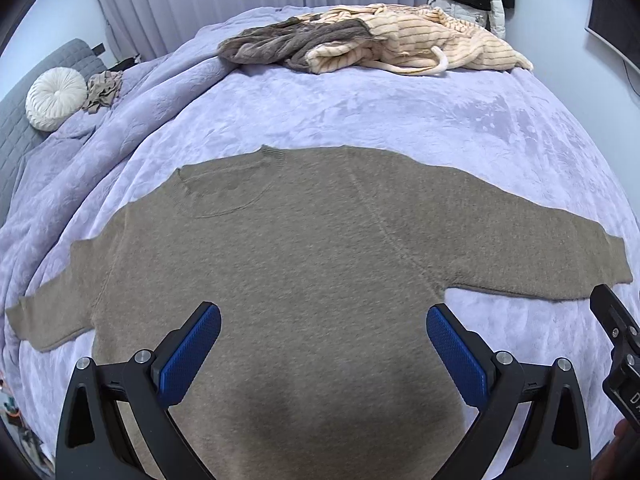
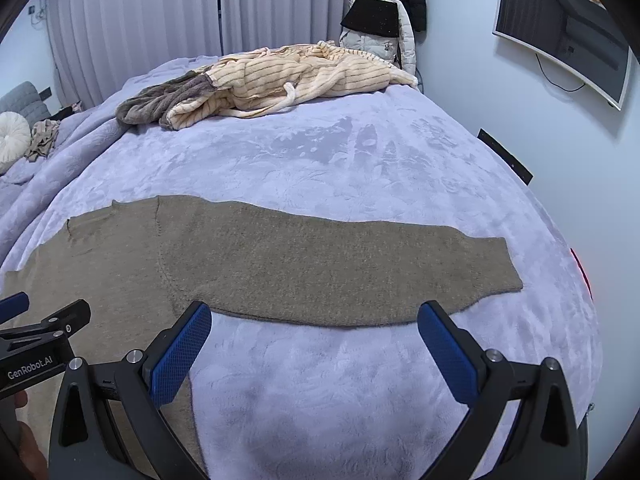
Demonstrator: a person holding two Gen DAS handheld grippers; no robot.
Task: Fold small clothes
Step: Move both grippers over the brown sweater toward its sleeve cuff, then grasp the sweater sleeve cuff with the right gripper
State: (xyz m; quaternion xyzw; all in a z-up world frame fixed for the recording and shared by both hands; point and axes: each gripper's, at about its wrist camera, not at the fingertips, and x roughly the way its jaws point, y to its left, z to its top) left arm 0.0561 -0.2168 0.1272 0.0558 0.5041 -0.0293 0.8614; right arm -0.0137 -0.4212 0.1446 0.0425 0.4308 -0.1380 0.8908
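Both tongs (image 1: 323, 336) (image 2: 315, 334) gape above sweater (image 1: 304, 248).

Sweater (image 1: 304, 248): flat on bed (image 1: 400, 120), sleeves spread left and right, neck toward far side. Heap of clothes (image 1: 384, 44): behind sweater, at bed's far edge, well apart. Round cushion (image 1: 56, 98): far left. Left gripper (image 1: 323, 330): over sweater body. Right gripper (image 2: 314, 332): before right sleeve.

One brown sweater (image 1: 304, 248) lies flat on one bed (image 1: 360, 112). One heap of clothes (image 1: 372, 42) sits at the far edge, holding one grey garment (image 1: 288, 42) and one striped cream garment (image 1: 432, 40). One round white cushion (image 1: 56, 98) rests by one crumpled beige cloth (image 1: 103, 89). Two grippers show: left gripper (image 1: 323, 322), right gripper (image 2: 314, 318).
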